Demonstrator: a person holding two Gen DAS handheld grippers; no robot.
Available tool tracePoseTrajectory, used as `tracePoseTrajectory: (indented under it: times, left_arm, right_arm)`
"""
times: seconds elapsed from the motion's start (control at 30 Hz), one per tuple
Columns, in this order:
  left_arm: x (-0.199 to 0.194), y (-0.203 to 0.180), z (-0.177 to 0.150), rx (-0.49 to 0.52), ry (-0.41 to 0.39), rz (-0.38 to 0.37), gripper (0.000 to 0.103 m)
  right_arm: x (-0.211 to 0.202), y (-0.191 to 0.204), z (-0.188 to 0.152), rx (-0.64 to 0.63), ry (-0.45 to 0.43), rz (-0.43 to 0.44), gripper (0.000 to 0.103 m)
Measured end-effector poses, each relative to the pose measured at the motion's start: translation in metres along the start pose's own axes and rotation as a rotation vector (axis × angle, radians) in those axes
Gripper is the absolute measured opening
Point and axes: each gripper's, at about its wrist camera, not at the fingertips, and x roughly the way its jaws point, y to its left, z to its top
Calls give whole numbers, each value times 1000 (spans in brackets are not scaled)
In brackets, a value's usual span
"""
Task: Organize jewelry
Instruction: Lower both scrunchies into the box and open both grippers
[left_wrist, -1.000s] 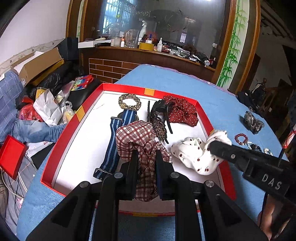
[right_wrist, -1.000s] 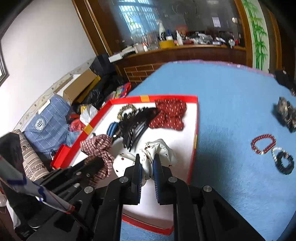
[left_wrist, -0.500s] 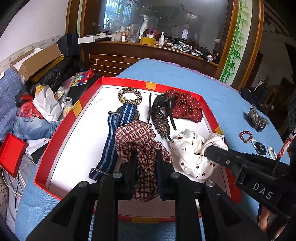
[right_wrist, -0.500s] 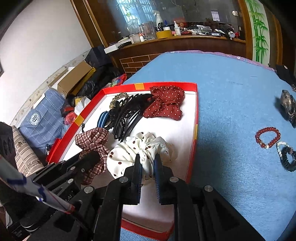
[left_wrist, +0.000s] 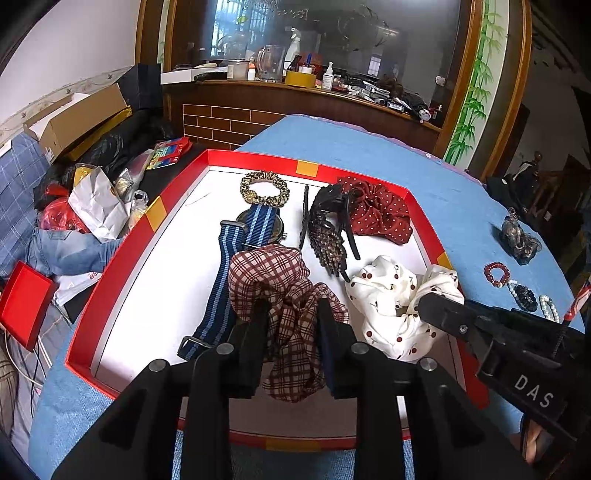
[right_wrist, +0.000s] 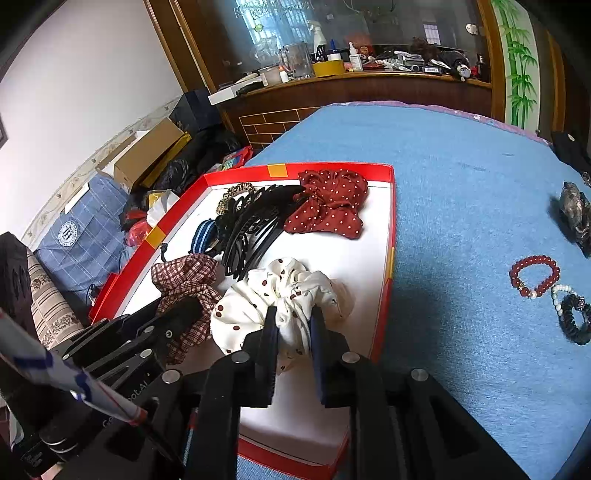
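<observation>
Plaid scrunchie (left_wrist: 288, 295) in red tray (left_wrist: 122, 266), near edge, between left gripper (left_wrist: 290, 325) jaws, opening; cherry-print scrunchie (right_wrist: 284, 291) just right, between right gripper (right_wrist: 293, 325) jaws, also opening

Left gripper (left_wrist: 290, 317): angled down, jaws opening, fabric between the fingers (left_wrist: 255, 328). Right gripper (right_wrist: 293, 325): angled down alongside it, jaws opening too, cloth between its fingers (right_wrist: 269, 332). The two sit close, side by side, not touching.
</observation>
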Motion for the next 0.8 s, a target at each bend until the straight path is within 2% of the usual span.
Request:
tracePoseTrajectory:
  times: [0.17, 0.73, 0.8]
  left_arm:
    - [-2, -1, 0, 1, -12, 3, 33]
    - [-36, -11, 1, 12, -72, 49, 44]
    - [-39, -10, 1, 9, -77, 46, 45]
  right_arm:
    - [-11, -1, 1, 10, -22, 34, 25]
    - [-46, -6, -1, 27, -82, 109, 28]
    - [-44, -5, -3, 15, -66, 131, 35]
